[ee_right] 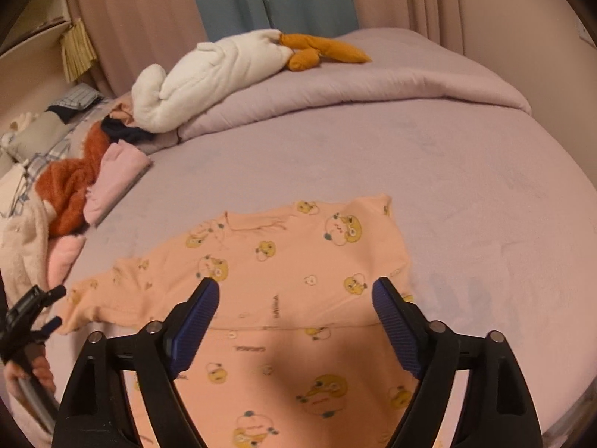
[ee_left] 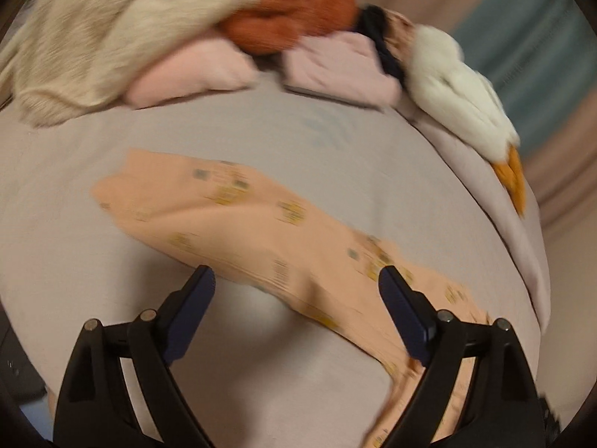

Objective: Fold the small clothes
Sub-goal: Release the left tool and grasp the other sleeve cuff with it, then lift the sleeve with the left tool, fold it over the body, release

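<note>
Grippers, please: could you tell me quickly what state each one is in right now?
Left gripper: open, holding nothing, above the peach garment.
Right gripper: open, holding nothing, above the same garment.

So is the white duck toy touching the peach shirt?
Apart. The right wrist view shows the duck toy up on the blanket, with bare bed between it and the shirt.

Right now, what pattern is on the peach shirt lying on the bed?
Small yellow cartoon faces scattered over the peach shirt; clearest in the right wrist view.
</note>
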The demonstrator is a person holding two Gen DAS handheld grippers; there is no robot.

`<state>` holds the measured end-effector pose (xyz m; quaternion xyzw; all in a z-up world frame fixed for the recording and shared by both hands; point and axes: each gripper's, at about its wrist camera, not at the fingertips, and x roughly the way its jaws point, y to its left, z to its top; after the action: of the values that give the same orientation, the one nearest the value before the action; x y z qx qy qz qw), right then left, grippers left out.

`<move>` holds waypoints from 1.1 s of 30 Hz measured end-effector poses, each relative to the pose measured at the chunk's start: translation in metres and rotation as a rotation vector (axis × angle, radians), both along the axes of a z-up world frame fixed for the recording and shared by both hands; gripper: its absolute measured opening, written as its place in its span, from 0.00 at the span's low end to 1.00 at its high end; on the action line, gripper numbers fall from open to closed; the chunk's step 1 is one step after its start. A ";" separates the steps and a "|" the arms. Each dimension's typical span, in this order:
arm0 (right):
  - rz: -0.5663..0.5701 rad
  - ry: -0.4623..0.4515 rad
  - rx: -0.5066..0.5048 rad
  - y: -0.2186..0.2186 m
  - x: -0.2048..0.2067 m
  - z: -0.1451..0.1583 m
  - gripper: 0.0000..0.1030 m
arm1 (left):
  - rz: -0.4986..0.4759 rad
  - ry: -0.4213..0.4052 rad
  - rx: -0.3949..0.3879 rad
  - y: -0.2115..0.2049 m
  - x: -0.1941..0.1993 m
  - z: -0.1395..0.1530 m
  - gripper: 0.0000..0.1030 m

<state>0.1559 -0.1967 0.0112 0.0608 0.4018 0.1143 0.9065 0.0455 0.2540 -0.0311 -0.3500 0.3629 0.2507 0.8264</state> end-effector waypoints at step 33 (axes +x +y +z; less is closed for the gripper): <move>-0.038 0.090 -0.007 0.003 -0.025 -0.024 0.86 | 0.365 -0.123 -0.144 0.092 -0.041 -0.045 0.08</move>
<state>0.1312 -0.1938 -0.0132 0.0705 0.4413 0.0930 0.8898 0.0048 0.3456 -0.0759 -0.4829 0.2594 0.3479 0.7606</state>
